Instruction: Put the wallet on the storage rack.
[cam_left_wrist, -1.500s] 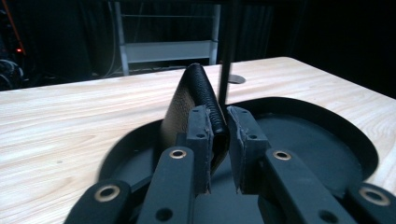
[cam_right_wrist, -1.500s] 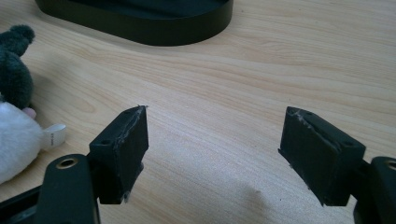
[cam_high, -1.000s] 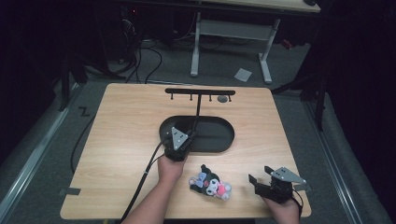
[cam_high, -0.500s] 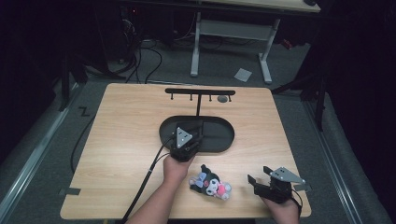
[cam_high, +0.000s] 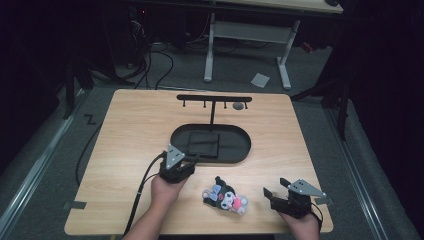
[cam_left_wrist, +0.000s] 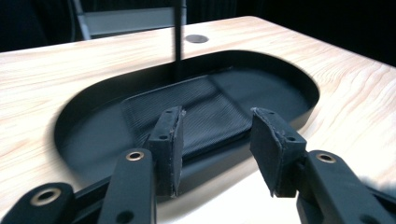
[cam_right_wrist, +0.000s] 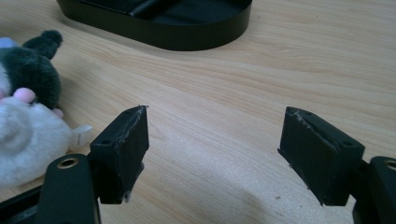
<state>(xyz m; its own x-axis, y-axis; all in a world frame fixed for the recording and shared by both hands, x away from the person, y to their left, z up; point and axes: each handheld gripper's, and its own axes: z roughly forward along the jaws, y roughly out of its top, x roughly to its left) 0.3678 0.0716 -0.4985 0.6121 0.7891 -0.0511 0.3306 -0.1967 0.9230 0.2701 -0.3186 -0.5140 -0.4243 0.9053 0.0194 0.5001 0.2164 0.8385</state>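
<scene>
From above, my left gripper (cam_high: 187, 161) sits at the near rim of the oval black tray (cam_high: 240, 152), at about seven o'clock on it, and its jaws have just been opening with nothing between them. A second ago this hand was over the tray, where the dark folded cloth (cam_high: 204, 144) now lies flat in the middle, so I judge the cloth is delivered and the hand is backing off toward me. The plush toy (cam_high: 225, 198) lies on the table (cam_high: 130, 125) at five o'clock from that gripper, between my two hands. My right gripper (cam_high: 276, 196) rests at the table's near edge, at three o'clock from the toy, just where it was before. Along my left gripper (cam_left_wrist: 217, 144), the pads stand apart over the tray's near wall, with the ribbed cloth (cam_left_wrist: 196, 109) beyond them at twelve o'clock, free of both pads. Along my right gripper (cam_right_wrist: 215, 154), the jaws are spread with bare wood between them, and the toy (cam_right_wrist: 28, 116) lies at nine o'clock, just beside the left pad but apart from it. The toy looks like my next pick.
</scene>
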